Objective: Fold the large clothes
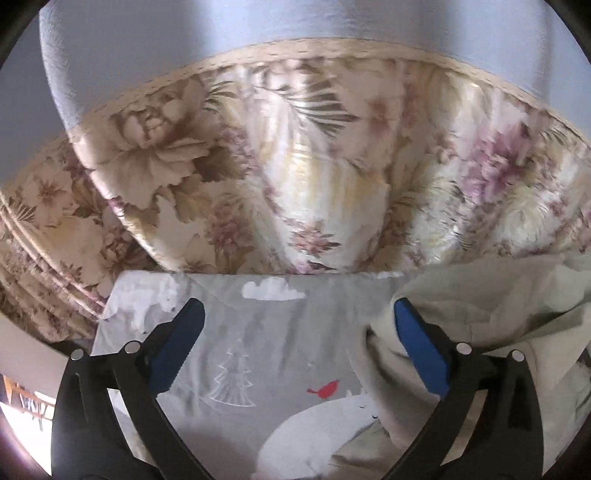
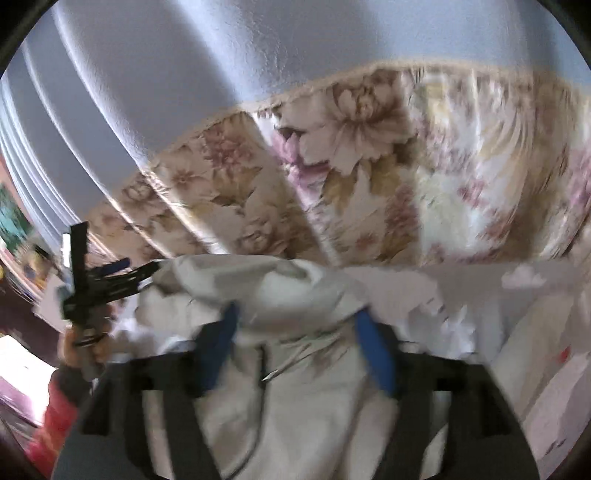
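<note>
A cream-white garment (image 1: 491, 310) with a zipper lies bunched on the grey printed bedsheet (image 1: 280, 332). In the left wrist view my left gripper (image 1: 299, 317) is open over the sheet, its right finger (image 1: 417, 343) touching the garment's left edge. In the right wrist view the garment (image 2: 295, 398) fills the space between the fingers of my right gripper (image 2: 299, 317), which are spread wide around a bunched fold. The left gripper also shows at the left of the right wrist view (image 2: 122, 273), near the garment's end. The right view is blurred.
A floral curtain (image 1: 295, 166) hangs behind the bed under a pale blue wall (image 1: 221, 29). The sheet shows a polar bear (image 1: 317, 435), a red bird and a tree. A person's hand and red sleeve (image 2: 59, 413) show at left.
</note>
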{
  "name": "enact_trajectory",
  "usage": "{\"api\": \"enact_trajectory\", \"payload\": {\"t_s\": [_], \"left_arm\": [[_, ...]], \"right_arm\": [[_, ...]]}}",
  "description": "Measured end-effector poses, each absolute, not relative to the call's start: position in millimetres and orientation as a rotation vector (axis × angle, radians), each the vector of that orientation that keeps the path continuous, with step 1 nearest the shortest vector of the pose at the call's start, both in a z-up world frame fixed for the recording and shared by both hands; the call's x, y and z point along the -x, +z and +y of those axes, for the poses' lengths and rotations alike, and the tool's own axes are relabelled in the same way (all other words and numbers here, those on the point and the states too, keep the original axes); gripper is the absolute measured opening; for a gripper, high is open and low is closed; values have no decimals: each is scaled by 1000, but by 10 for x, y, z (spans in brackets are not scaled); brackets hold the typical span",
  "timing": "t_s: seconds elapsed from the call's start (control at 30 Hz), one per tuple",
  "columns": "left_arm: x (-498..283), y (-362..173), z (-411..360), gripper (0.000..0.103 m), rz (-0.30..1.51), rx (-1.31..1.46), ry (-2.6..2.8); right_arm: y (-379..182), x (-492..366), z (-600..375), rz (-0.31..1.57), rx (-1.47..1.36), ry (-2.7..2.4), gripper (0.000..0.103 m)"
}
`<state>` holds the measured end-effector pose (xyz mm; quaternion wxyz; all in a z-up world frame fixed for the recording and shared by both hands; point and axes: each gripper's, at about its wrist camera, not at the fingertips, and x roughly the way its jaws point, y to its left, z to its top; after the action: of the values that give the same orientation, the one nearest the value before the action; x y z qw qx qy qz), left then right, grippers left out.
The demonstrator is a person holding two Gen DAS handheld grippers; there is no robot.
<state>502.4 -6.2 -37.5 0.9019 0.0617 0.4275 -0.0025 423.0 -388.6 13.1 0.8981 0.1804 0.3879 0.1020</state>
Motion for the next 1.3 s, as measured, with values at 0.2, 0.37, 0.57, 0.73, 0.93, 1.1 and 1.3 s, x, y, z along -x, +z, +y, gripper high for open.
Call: {"api": "enact_trajectory", "payload": {"t_s": [0.2, 0.37, 0.57, 0.73, 0.93, 1.1, 1.3], "left_arm": [[-5074, -596, -35, 100, 985, -192, 145], [-4483, -435, 242, 100, 931, -145, 50], [-3290, -642, 546, 100, 959, -28, -86], [-2504, -1059, 543, 100, 1007, -17, -63], [-2036, -1319, 685, 100, 1023, -9, 39], [-2027, -1437, 1065, 100, 1053, 75, 139], [-2110, -1339, 1628, 100, 1001, 191, 253]], "right_arm": [[9, -4461, -3900, 864, -382, 43, 88], [228, -3969, -4087, 806, -246, -35, 88], [-330, -3083, -4599, 902, -194, -259, 89], [-936, -2866, -4939, 947, -559, -199, 89], [-970, -2638, -4787, 841, -493, -208, 24], [-519, -1896, -4792, 697, -240, -510, 17], [-507, -1229, -5424, 774, -391, -579, 20]]}}
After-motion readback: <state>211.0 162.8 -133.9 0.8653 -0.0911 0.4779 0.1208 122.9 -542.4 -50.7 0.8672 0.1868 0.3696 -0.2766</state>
